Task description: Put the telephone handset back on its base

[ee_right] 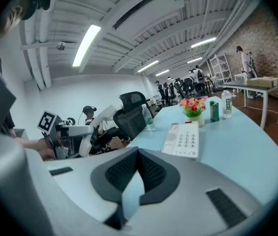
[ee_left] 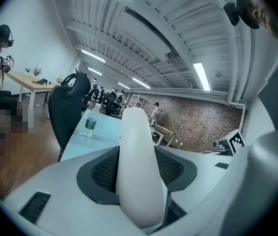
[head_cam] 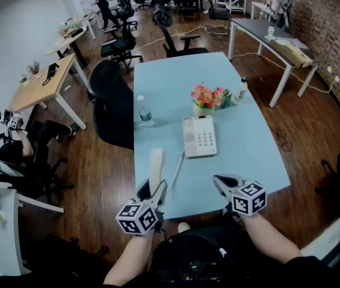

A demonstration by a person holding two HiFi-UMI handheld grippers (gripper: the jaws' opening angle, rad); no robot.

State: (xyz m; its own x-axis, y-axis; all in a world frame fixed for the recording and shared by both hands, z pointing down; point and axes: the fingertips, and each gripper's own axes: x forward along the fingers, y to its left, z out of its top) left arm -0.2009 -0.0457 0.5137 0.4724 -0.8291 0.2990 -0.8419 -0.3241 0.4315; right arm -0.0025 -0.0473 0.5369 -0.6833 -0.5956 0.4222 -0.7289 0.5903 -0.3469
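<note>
Left gripper [head_cam: 158, 189] gripped the handset [head_cam: 155, 161] by its lower end, right gripper [head_cam: 221, 182] closed and empty; the cord [head_cam: 176, 170] could snag en route to the base [head_cam: 199, 136] at 1 o'clock

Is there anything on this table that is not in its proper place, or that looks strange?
Yes: the handset is off the telephone base. The left tongs grip its lower end over the near edge of the table, and the cord runs back to the base. Nothing else looks odd.
</note>
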